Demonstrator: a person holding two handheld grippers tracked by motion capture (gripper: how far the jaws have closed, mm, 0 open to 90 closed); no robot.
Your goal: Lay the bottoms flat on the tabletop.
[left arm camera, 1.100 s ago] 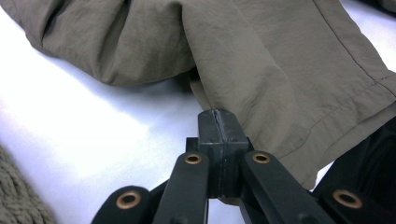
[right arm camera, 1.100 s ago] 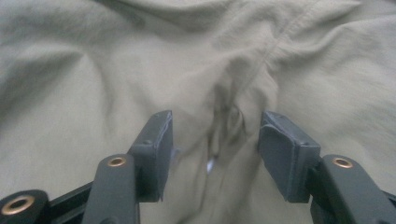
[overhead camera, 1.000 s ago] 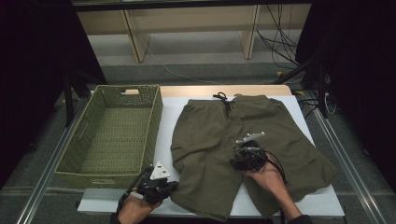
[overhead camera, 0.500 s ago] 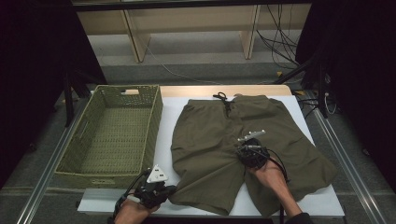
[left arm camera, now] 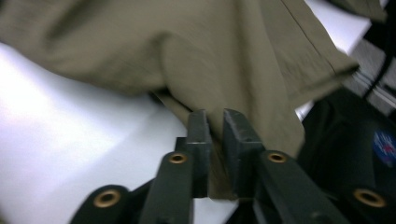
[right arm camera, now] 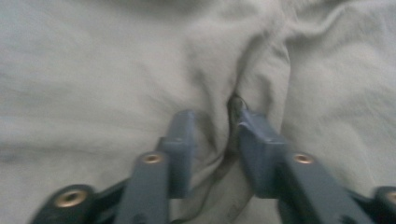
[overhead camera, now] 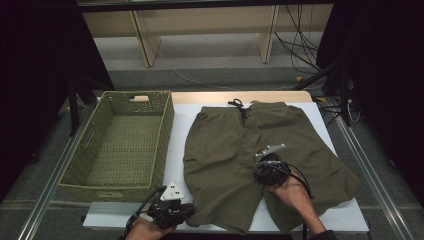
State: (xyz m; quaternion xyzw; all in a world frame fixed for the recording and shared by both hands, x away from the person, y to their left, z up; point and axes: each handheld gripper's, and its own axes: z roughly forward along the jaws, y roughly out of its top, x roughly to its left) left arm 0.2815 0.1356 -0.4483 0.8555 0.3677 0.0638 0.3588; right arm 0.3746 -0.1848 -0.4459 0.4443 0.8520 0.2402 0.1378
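olive-green cotton shorts (overhead camera: pixel 235 150) lay flat on the white surface (overhead camera: pixel 176 150), waistband at the far edge | left claw (left arm camera: pixel 212 135) pinched the near hem of one leg, jaws just easing open a bit | right claw (right arm camera: pixel 212 135) sat at the crotch, jaws just reopening, fabric bunched between them | empty woven green basket (overhead camera: pixel 120 150) just beside

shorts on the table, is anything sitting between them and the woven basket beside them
Nothing visible does. The olive shorts lie flat on the white table, and the green woven basket stands open right beside them, with a bare strip of table between. The left claw already pinches a leg hem; the right claw straddles a fold near the crotch.
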